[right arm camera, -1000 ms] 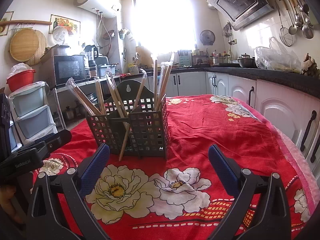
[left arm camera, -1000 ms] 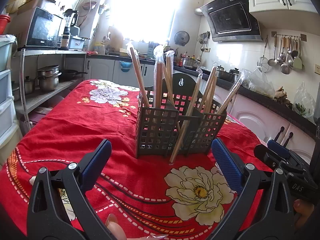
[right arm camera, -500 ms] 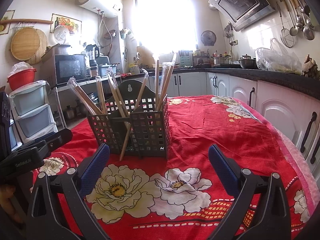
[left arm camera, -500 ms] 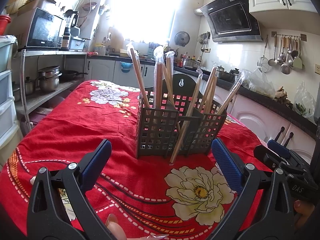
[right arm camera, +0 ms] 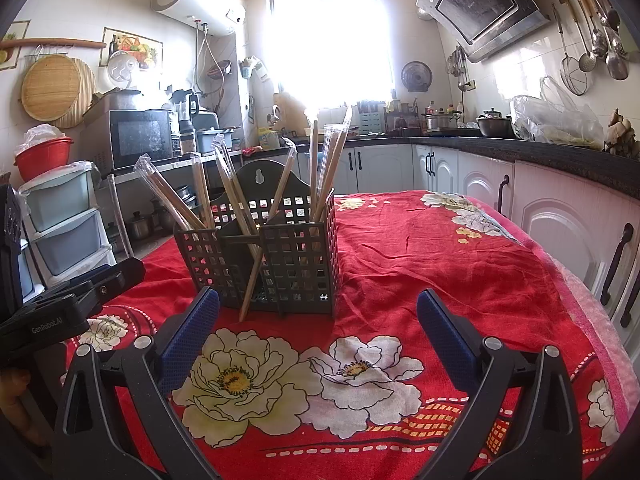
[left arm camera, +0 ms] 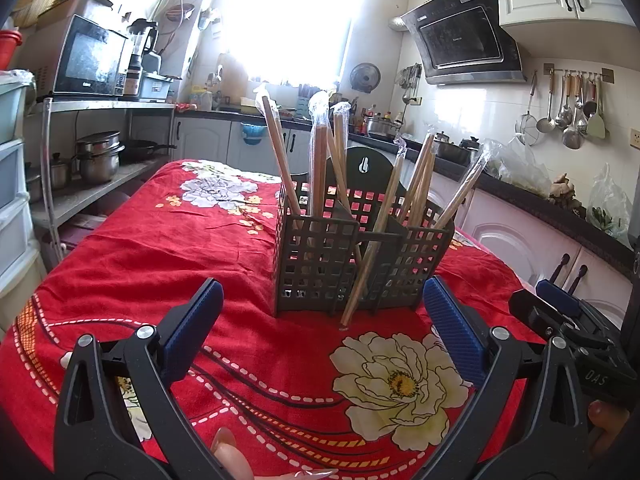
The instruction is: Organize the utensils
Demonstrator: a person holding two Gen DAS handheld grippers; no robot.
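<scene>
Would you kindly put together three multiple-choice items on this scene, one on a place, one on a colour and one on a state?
1. Where does the slanting chopstick pair in front of the utensil holder end?
A. On the tablecloth
B. On the counter
C. In a pot

2. What colour are the left gripper pads?
A. Green
B. Blue
C. White

3. How is the right gripper?
A. Shut on a spoon
B. Open, empty
C. Shut on the holder

Answers: 1 A, its tip rests on the red tablecloth; 2 B, both pads are blue; 3 B, its fingers stand wide apart with nothing between.
</scene>
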